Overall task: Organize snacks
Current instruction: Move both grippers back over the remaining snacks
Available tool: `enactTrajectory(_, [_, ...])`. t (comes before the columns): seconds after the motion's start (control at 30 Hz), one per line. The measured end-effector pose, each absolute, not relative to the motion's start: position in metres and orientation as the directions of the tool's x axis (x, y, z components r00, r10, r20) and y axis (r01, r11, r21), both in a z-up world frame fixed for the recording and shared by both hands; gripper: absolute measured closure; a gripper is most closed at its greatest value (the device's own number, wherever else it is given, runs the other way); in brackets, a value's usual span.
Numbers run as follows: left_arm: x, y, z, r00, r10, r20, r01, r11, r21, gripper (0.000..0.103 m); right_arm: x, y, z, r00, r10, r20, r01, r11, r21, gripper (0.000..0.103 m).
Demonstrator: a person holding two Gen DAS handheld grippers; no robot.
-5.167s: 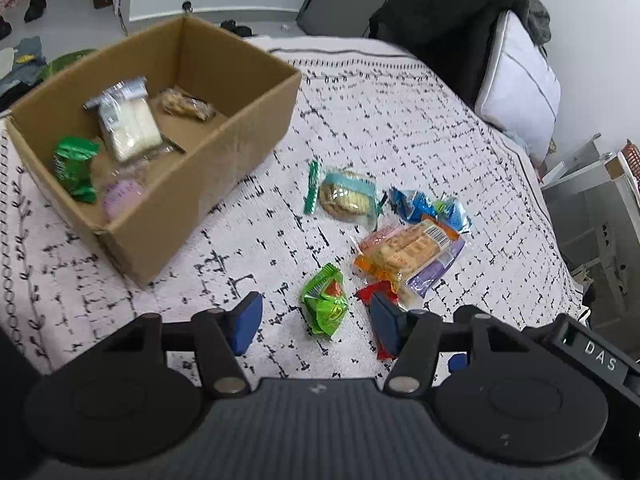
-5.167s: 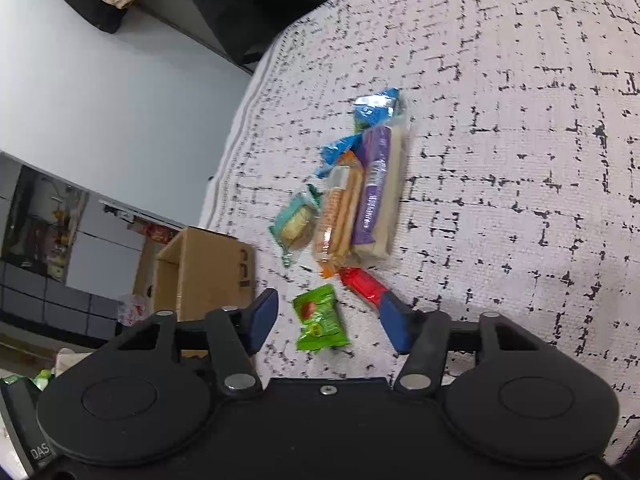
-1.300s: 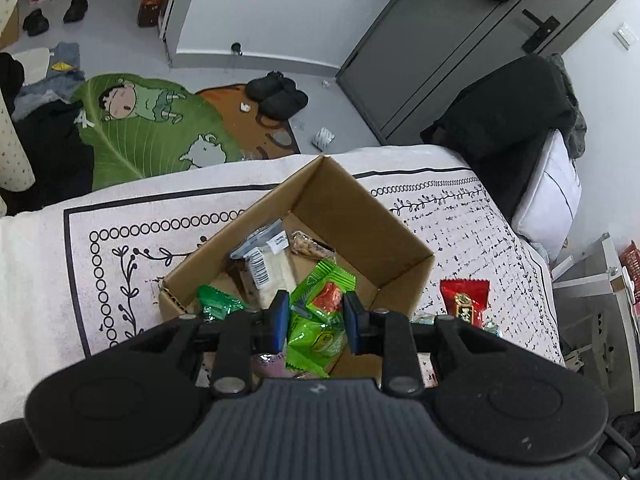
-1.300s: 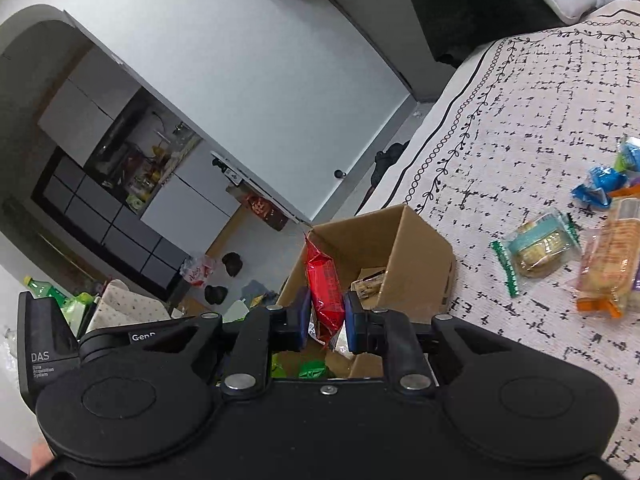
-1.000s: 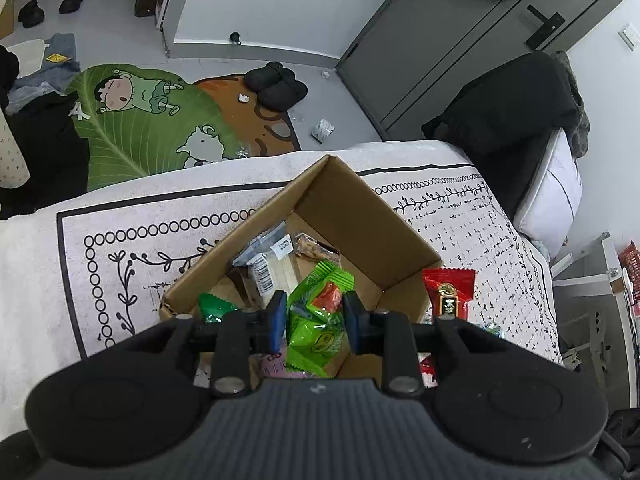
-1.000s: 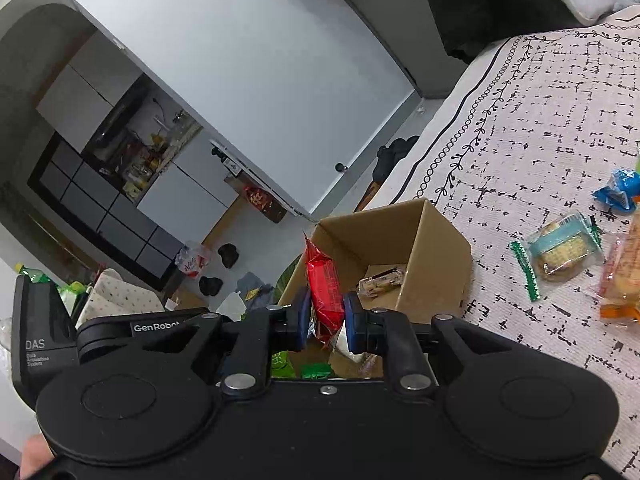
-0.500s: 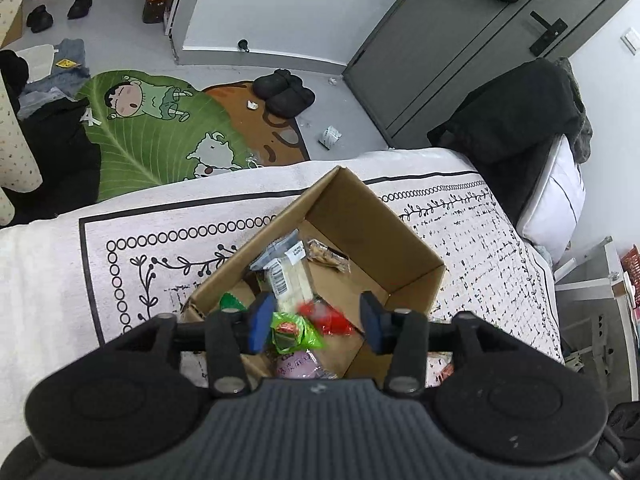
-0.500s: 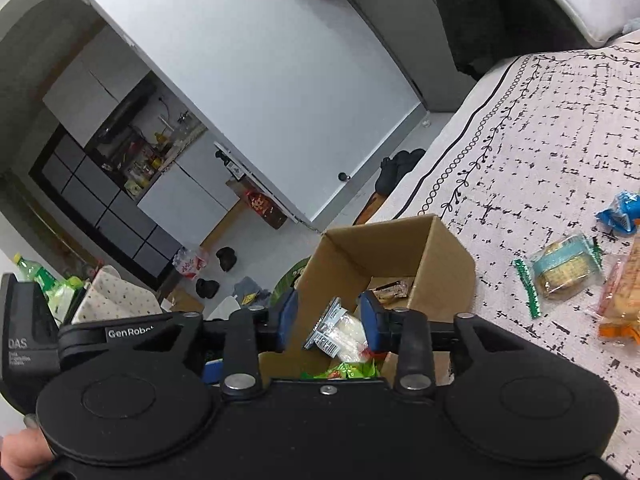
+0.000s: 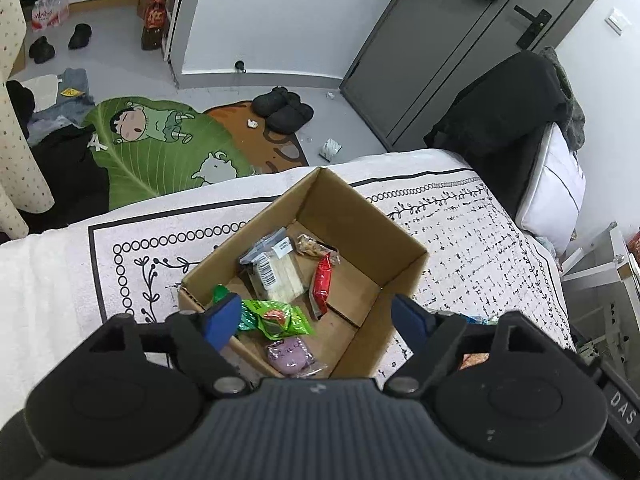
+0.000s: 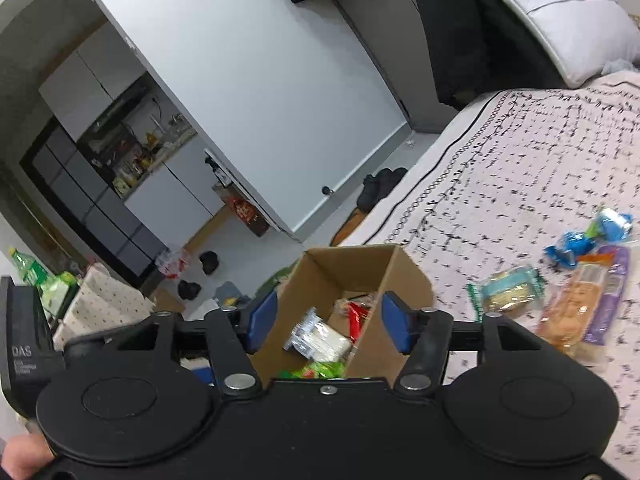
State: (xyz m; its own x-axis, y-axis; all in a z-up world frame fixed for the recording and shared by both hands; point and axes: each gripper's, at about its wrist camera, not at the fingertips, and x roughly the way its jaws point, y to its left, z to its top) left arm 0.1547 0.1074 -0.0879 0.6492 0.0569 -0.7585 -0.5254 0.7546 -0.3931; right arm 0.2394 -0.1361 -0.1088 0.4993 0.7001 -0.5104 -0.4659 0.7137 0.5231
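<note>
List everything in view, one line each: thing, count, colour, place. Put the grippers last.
open cardboard box: one, brown, on the blanket.
patterned bed blanket: one, white with black marks, under the box.
red foil snack packet: one, red, inside the box.
green foil snack packet: one, green, inside the box.
clear-wrapped white wafer pack: one, white, inside the box.
round purple wrapped snack: one, purple, box's near corner.
blue candy wrappers: two, blue, on the blanket.
round biscuit pack: one, teal and tan, on the blanket.
left gripper: black, blue pads, open, empty.
right gripper: black, blue pads, open, empty.
</note>
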Motion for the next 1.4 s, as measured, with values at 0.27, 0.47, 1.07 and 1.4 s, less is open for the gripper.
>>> enactTrajectory(0.27, [0.153,0.092,-0.077,0.666,0.064,-0.743,-0.512,0.764,-0.393,0.021,0.243,-0.166,-0.102,0.51,0.662,-0.549,-0.443,0.749,0.493,0.041])
enactTrajectory(0.47, [0.153,0.08,-0.074,0.672,0.057,-0.738,-0.502,0.768,-0.398,0.019,0.248,-0.186,-0.102,0.517,0.634,-0.576,-0.427,0.774,0.468,0.035])
enactTrajectory(1.07, [0.178,0.018,-0.084,0.663,-0.001,-0.749,-0.433,0.815,-0.385,0.012,0.286,-0.249,-0.125,0.504,0.543,-0.672,-0.347,0.84,0.418,0.027])
enactTrajectory(1.4, [0.198,-0.014,-0.094,0.67,-0.016,-0.742,-0.39,0.843,-0.371,0.013,0.302,-0.279,-0.139,0.488,0.553,-0.676,-0.271,0.832,0.485,0.027])
